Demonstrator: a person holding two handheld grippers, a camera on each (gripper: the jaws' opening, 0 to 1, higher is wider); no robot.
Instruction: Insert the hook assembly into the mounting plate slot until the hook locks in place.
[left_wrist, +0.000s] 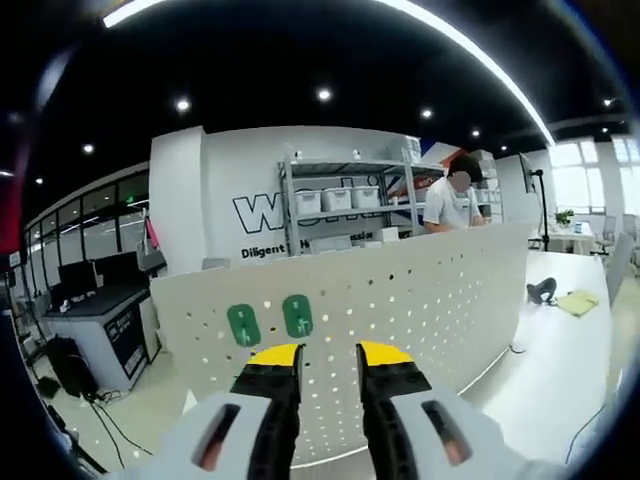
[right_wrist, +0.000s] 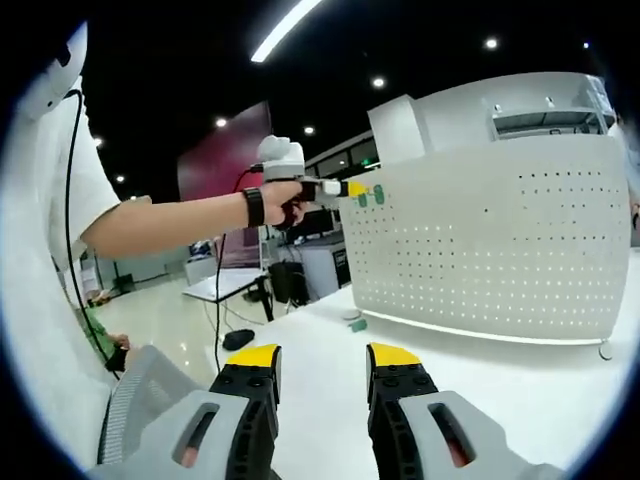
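Two green hooks (left_wrist: 270, 322) already sit on the white pegboard (left_wrist: 430, 310), the left gripper (left_wrist: 328, 362) near them with empty, narrowly parted fingers, the right gripper (right_wrist: 318, 368) likewise empty above the worktop (right_wrist: 520, 390), so checking they lock seems next.

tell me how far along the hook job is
Done, it seems: two green hooks already sit on the white pegboard. In hand: nothing. The left gripper is open and empty, held up close to those hooks; the right gripper is open and empty over the table. Left: a small green piece lies on the table by the board's foot, possibly another hook to mount. Whether the mounted hooks are locked can't be told.
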